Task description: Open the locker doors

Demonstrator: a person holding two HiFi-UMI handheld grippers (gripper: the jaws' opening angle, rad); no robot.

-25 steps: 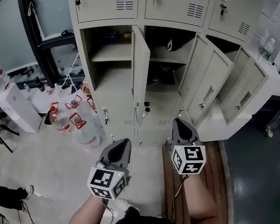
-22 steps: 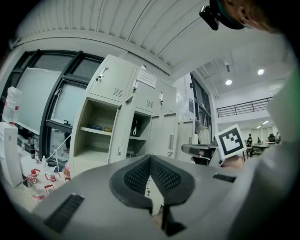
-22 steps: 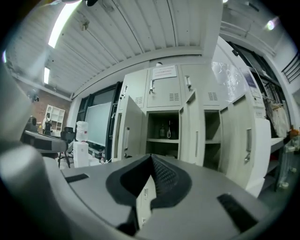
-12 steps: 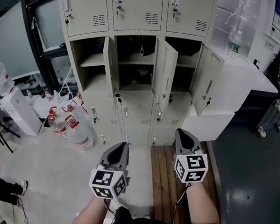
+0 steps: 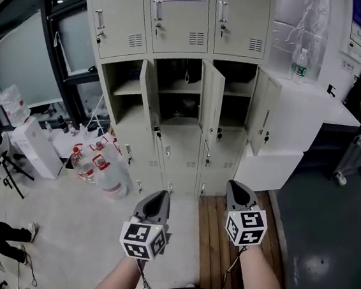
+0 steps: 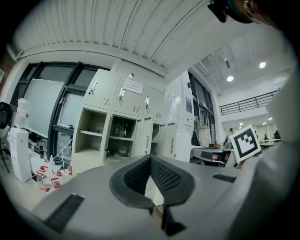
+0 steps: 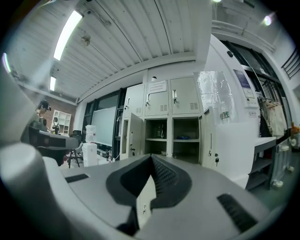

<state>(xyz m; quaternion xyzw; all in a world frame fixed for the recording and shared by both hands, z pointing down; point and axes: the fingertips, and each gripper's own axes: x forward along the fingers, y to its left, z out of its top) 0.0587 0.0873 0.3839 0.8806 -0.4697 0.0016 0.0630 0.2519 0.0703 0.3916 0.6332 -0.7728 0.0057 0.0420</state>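
- left gripper [image 5: 160, 196]: jaws pressed together, nothing between them, held level and aimed at the lockers.
- right gripper [image 5: 235, 187]: same, closed and empty, over the wooden slat platform [image 5: 213, 227].
- water jugs [image 5: 109, 179] sit on the floor, left of the approach path.
- locker bank [image 5: 114, 134] is well ahead, with neither gripper near it.
- The three middle-row doors [image 5: 212, 102] are swung out. top-row doors [image 5: 181, 19] and bottom-row doors [image 5: 179, 156] are shut, so I'd say the job is partly done.
- Doors are tall with a vertical long axis. handles [image 5: 157, 10] sit at the left edge, hinges on the right. The open doors stand edge-on, free edges pointing out into the room.
- To do the next one well:
  - Step in and spread the jaws.
  - Grip a handle at the left edge.
  - Pull in an arc about the right hinge, not straight back.
  - Mind the protruding middle doors when going for the bottom row.
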